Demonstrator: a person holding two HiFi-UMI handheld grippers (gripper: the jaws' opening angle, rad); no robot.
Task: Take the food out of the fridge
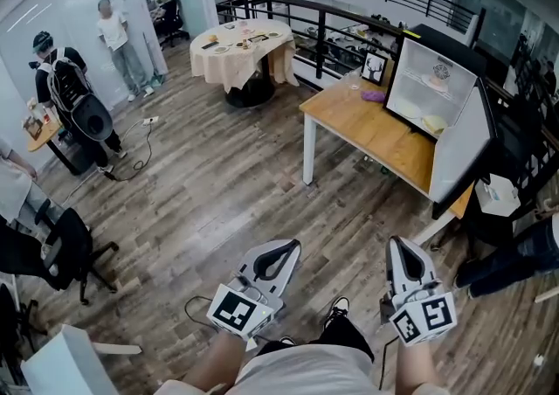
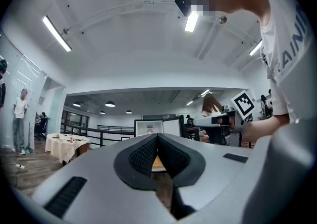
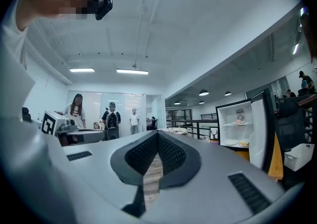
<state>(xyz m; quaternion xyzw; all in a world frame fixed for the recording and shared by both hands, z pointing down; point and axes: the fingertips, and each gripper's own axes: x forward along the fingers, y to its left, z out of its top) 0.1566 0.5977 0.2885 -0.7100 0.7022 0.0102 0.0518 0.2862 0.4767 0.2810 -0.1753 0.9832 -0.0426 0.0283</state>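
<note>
head view: both grippers sit low in frame over the wooden floor (image 1: 218,183). the left gripper (image 1: 281,253) and the right gripper (image 1: 403,253) are side by side, pointing ahead. the fridge (image 1: 458,148) stands well apart from them on the wooden counter (image 1: 367,127) at upper right, with its door swung wide. the food is inside it: a plate of something (image 1: 441,77) on the upper shelf and a yellow piece (image 1: 434,122) on the lower one. a round table (image 1: 244,57) with a cloth sits further back, and people (image 1: 65,92) stand along the left wall.

left gripper view: the jaws are clenched, tips pressed together, with nothing between them. straight beyond the tips, far off, is the open fridge. the right gripper shows at the right edge, held level.

right gripper view: these jaws are clenched tip to tip too, and only floor shows through the gap below. the fridge is off to the right with its door open, the plate up top and the yellow piece below, neither touched. people stand in the distance at left.
</note>
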